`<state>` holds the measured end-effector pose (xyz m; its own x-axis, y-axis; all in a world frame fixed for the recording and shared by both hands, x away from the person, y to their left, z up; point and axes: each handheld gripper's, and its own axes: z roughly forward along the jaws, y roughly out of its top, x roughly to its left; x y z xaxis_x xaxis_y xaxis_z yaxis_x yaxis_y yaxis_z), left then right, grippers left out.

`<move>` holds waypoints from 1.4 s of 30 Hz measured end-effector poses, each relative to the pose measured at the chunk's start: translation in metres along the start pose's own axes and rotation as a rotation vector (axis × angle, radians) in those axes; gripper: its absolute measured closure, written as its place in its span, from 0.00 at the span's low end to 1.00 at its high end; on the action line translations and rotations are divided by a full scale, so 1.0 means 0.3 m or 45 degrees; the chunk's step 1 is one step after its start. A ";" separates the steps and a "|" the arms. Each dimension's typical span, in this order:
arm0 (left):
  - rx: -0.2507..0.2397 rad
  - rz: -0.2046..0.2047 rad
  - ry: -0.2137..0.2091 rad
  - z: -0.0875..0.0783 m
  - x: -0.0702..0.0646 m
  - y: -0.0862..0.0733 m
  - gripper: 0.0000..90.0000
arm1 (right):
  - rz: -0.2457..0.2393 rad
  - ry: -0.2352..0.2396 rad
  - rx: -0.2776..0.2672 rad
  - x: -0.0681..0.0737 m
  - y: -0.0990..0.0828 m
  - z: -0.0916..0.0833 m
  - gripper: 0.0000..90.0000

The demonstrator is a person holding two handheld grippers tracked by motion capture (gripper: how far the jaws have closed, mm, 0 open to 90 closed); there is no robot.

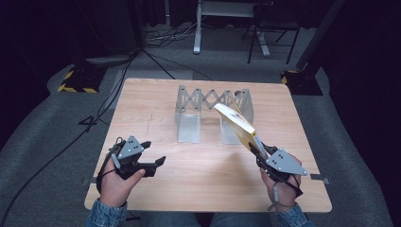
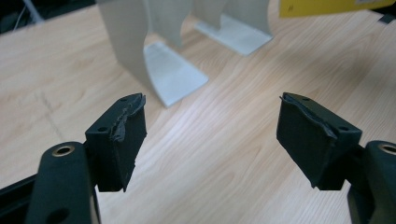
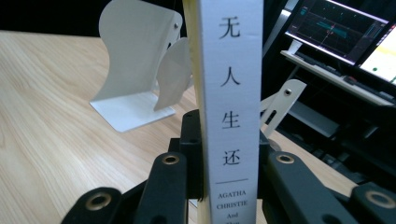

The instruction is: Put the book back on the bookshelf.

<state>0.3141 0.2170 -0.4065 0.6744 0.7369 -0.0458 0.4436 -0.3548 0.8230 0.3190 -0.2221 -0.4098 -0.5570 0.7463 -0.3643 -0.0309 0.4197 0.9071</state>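
A book point(image 1: 235, 124) with a yellow cover and a white spine printed with Chinese characters and "Agatha Christie" point(image 3: 229, 93) is held tilted above the table's right half. My right gripper point(image 1: 257, 147) is shut on its lower end, with the jaws pressed against both covers point(image 3: 229, 154). A grey metal expanding book rack point(image 1: 189, 101) stands at the table's middle back, its plates upright point(image 2: 154, 56) point(image 3: 135, 60). My left gripper point(image 1: 156, 152) hovers low over the front left of the table, open, with only bare wood between its pads point(image 2: 210, 135). A yellow corner of the book point(image 2: 327, 5) shows at the top of the left gripper view.
The wooden table point(image 1: 208, 179) stands on grey carpet in a dark room. Cables run along the floor at the left. Stands with yellow-and-black bases point(image 1: 75, 80) flank the far corners. Lit monitors point(image 3: 336, 28) sit beyond the rack in the right gripper view.
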 end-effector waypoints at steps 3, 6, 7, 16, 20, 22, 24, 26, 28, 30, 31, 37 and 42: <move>0.054 -0.030 0.022 -0.003 0.020 -0.034 0.26 | 0.009 0.002 -0.013 0.002 0.015 0.030 0.85; 0.064 -0.064 0.041 -0.009 0.038 -0.066 0.25 | 0.026 0.002 -0.020 0.003 0.021 0.045 0.85; 0.072 -0.072 0.049 -0.011 0.044 -0.077 0.25 | 0.038 0.004 -0.022 0.002 0.023 0.053 0.85; 0.216 -0.012 0.129 0.011 0.089 -0.190 0.20 | 0.200 -0.038 -0.007 -0.024 0.032 0.123 0.85; 0.211 -0.066 0.144 0.010 0.120 -0.239 0.20 | 0.232 -0.079 -0.004 -0.030 0.048 0.148 0.85; 0.217 -0.083 0.164 0.013 0.136 -0.264 0.21 | 0.250 -0.091 -0.001 -0.031 0.055 0.160 0.85; 0.239 -0.087 0.192 0.018 0.152 -0.288 0.21 | 0.273 -0.101 0.003 -0.031 0.060 0.174 0.85; 0.245 -0.103 0.203 0.023 0.174 -0.315 0.21 | 0.307 -0.123 0.014 -0.033 0.065 0.196 0.85; 0.243 -0.096 0.215 0.024 0.182 -0.320 0.21 | 0.317 -0.132 0.019 -0.034 0.067 0.203 0.85; 0.235 -0.107 0.233 0.026 0.193 -0.327 0.21 | 0.335 -0.145 0.024 -0.038 0.070 0.220 0.85; 0.235 -0.109 0.243 0.027 0.197 -0.329 0.21 | 0.338 -0.153 0.025 -0.041 0.072 0.228 0.85; 0.230 -0.122 0.265 0.051 0.211 -0.344 0.21 | 0.369 -0.190 0.031 -0.066 0.076 0.273 0.85; 0.233 -0.157 0.261 0.058 0.211 -0.348 0.21 | 0.397 -0.210 0.033 -0.093 0.067 0.302 0.85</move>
<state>0.3207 0.2905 -0.5053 0.4843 0.8749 -0.0084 0.6262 -0.3399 0.7017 0.4092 -0.1876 -0.4005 -0.3947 0.9131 -0.1020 0.1419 0.1702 0.9751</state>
